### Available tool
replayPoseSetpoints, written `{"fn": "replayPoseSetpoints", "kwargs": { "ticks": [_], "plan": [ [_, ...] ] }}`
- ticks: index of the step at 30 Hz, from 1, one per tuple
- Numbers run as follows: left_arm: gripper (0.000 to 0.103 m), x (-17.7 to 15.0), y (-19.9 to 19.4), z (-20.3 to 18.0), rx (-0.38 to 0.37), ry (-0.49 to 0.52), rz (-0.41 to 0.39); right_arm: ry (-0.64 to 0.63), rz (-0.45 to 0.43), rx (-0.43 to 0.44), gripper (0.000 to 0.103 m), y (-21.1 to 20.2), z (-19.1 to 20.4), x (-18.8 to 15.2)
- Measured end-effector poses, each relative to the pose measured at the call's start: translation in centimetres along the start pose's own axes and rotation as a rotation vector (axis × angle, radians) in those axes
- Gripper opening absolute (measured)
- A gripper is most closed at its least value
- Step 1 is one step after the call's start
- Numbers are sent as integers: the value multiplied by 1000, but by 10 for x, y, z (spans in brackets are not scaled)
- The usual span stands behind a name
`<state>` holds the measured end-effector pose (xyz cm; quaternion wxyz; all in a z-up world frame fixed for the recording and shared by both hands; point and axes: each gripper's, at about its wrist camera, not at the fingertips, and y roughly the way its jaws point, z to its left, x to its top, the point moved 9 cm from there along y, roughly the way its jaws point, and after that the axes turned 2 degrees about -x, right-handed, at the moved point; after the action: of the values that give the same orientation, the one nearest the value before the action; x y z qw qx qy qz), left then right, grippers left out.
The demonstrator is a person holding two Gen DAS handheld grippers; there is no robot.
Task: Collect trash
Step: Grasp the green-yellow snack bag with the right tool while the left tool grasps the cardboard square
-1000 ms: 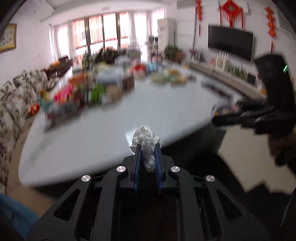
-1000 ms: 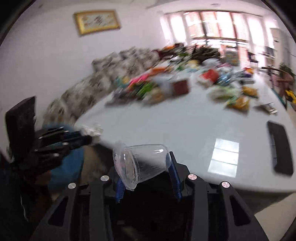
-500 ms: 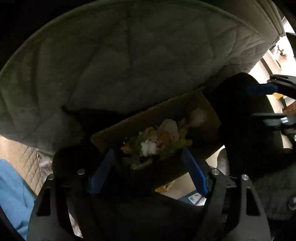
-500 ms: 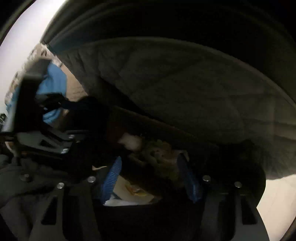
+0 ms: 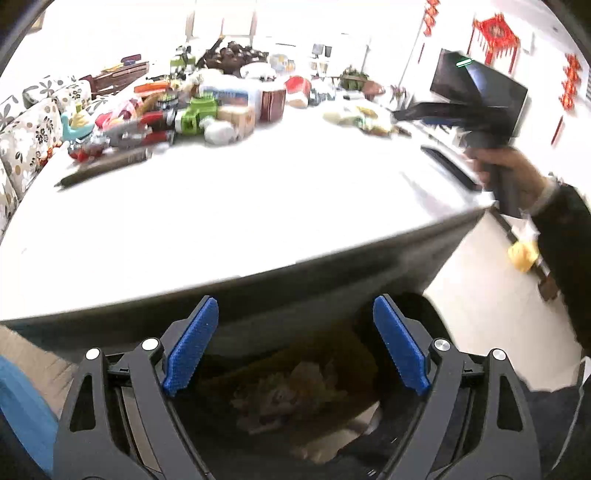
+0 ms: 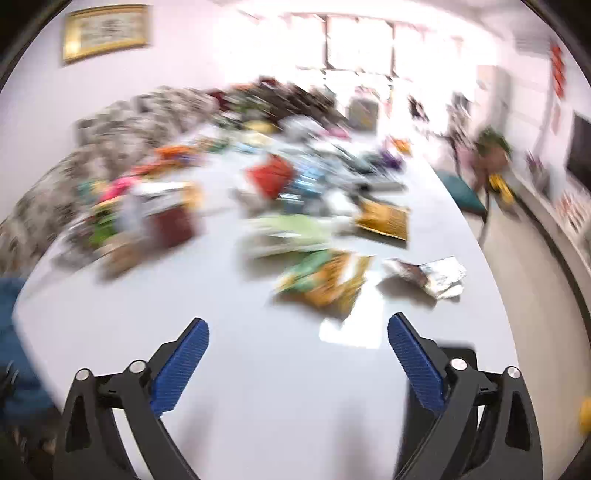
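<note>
**Left wrist view: both grippers empty, trash lying in the bin below the table edge**

Left wrist view, from the left: a floral sofa [image 5: 33,125] runs along the far-left side of the white table [image 5: 258,199]. A blurred crowd of packages, boxes and toys [image 5: 177,107] fills the table's far half, with the near half bare. In the lower middle, the left gripper [image 5: 295,347] has its blue pads [image 5: 190,349] spread wide with nothing between them. Just beyond and below them, under the table's edge, a dark bin [image 5: 417,325] holds a heap of mixed trash [image 5: 291,391], pale and yellowish scraps whose details are too dim to make out. Further right, a dark flat device [image 5: 448,168] lies near the table's right edge, and the right gripper [image 5: 410,112] appears as a blurred black shape above the table, held by a hand [image 5: 513,173] in a dark sleeve.

Right wrist view, from the left: a framed picture [image 6: 105,31] hangs on the wall above the sofa [image 6: 110,140]. The right gripper [image 6: 297,363] hovers over the bare near part of the table [image 6: 288,406], its jaws wide apart and empty. Ahead of it, slightly right, lie a green-and-yellow snack bag [image 6: 325,280] and beside that a crumpled silver wrapper [image 6: 428,275], both resting flat on the tabletop. The rest of the clutter [image 6: 288,177] beyond is smeared by motion blur
</note>
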<state>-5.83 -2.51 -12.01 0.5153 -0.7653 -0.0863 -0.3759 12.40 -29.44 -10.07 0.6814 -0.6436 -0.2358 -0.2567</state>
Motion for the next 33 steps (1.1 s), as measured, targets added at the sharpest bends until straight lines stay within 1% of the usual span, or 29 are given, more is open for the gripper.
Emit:
{"fn": "replayPoseSetpoints", "kwargs": {
  "ticks": [2, 3, 4, 5, 6, 7, 9, 10, 11, 12, 13, 15, 17, 19, 21, 22, 23, 24, 25, 26, 27, 28, 29, 31, 32, 33],
  "plan": [
    [84, 9, 2, 0, 0, -12, -16, 46, 62, 1, 89, 27, -9, 7],
    [84, 13, 4, 0, 9, -16, -25, 68, 93, -1, 84, 42, -12, 11],
    [84, 19, 5, 3, 17, -18, -32, 72, 99, 6, 79, 52, -12, 14],
    [84, 23, 5, 6, 25, -20, -39, 45, 96, -7, 69, 50, -10, 14],
    [84, 28, 5, 10, 38, -27, -48, 17, 95, -24, 52, 51, -5, 17],
    [84, 32, 6, 13, 50, -35, -55, 12, 94, -2, 45, 46, 2, 15],
    [84, 41, 13, 23, 75, -57, -68, -30, 71, 31, 41, 36, 12, 13],
    [84, 51, 16, 27, 91, -80, -79, -70, 44, 23, 41, 26, 21, 5],
    [84, 61, 20, 33, 102, -92, -90, -83, 30, 33, 41, 26, 24, -1],
    [84, 78, 28, 39, 128, -99, -104, -87, 13, 68, 41, 18, 31, -8],
    [84, 87, 33, 44, 152, -96, -109, -85, -1, 99, 41, 6, 38, -18],
    [84, 115, 53, 58, 243, -84, -102, -84, -14, 137, 41, -8, 43, -31],
    [84, 135, 74, 67, 279, -87, -73, -73, -28, 184, 41, -22, 50, -43],
    [84, 150, 97, 74, 287, -108, -36, -75, -37, 207, 41, -35, 52, -55],
    [84, 158, 116, 80, 316, -150, 1, -76, -43, 228, 41, -39, 53, -58],
    [84, 160, 132, 87, 340, -196, 42, -80, -43, 231, 41, -39, 53, -59],
    [88, 162, 138, 90, 356, -218, 61, -82, -46, 234, 41, -40, 52, -61],
    [88, 169, 142, 93, 385, -240, 55, -83, -44, 237, 41, -39, 53, -64],
    [79, 173, 143, 96, 398, -258, 46, -81, -42, 240, 41, -38, 52, -65],
    [64, 176, 142, 97, 408, -264, 34, -77, -41, 243, 41, -38, 52, -65],
    [48, 179, 142, 91, 376, -245, 18, -72, -41, 249, 41, -38, 52, -66],
    [48, 177, 138, 83, 303, -249, 5, -62, -47, 260, 41, -40, 52, -66],
    [48, 174, 129, 77, 262, -256, -25, -58, -55, 266, 41, -42, 52, -64],
    [47, 165, 105, 64, 262, -194, -78, -58, -72, 274, 41, -51, 55, -65],
    [47, 160, 92, 57, 251, -166, -103, -59, -80, 278, 41, -56, 56, -65],
    [48, 154, 76, 49, 221, -144, -132, -61, -90, 286, 41, -64, 60, -65]
  ]
}}
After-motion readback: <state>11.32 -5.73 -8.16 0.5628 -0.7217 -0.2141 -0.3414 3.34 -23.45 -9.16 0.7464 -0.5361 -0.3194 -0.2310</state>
